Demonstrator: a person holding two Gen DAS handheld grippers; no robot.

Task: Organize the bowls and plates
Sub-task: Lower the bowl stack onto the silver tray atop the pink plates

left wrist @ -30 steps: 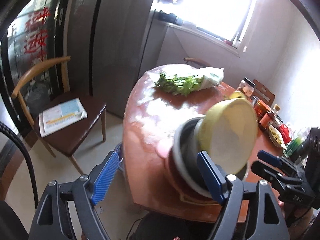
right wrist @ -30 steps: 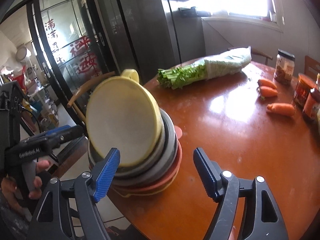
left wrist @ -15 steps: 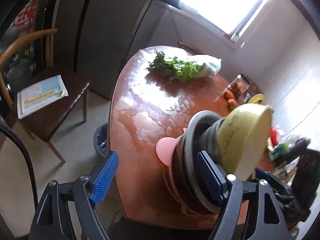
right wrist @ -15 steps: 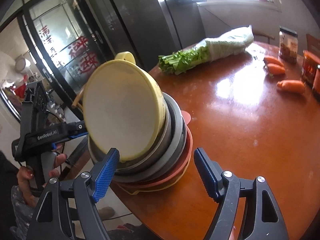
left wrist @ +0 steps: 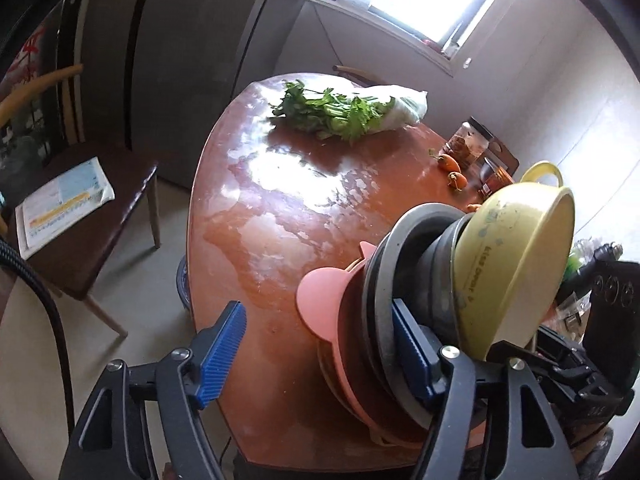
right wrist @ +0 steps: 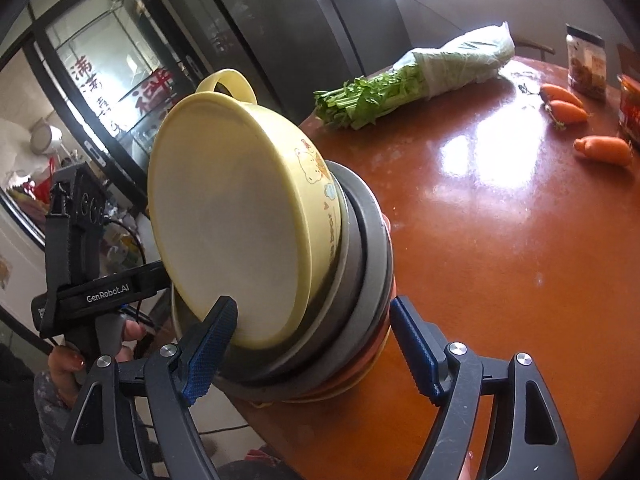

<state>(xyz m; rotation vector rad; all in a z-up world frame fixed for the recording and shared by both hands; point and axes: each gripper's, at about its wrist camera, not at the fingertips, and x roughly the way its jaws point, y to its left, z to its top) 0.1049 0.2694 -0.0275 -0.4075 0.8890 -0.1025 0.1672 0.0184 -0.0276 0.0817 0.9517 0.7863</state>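
Observation:
A stack of dishes stands at the near edge of the round wooden table [left wrist: 304, 184]. A pink eared plate [left wrist: 324, 300] is at the bottom, with grey bowls [left wrist: 400, 264] above it. A yellow handled bowl [left wrist: 516, 264] sits tilted on top. My left gripper [left wrist: 318, 354] reaches the stack from the left. Its jaws are closing, the pink plate's edge lies between them, and the left pad stands clear. My right gripper [right wrist: 312, 348] is open around the stack. Its left fingertip is at the yellow bowl [right wrist: 232, 216] rim, and its right one is just clear of the grey rim [right wrist: 368, 248].
A bagged bundle of greens [left wrist: 344, 112] lies at the far side of the table. Carrots [right wrist: 600, 148] and jars [left wrist: 468, 144] are at the right. A wooden chair [left wrist: 80, 184] holding papers stands on the floor to the left. A hand [right wrist: 64, 364] holds the left gripper.
Both grippers have sunk and come closer to the stack, so it now sits between the right fingers. The left jaws have narrowed. The stack has stayed put.

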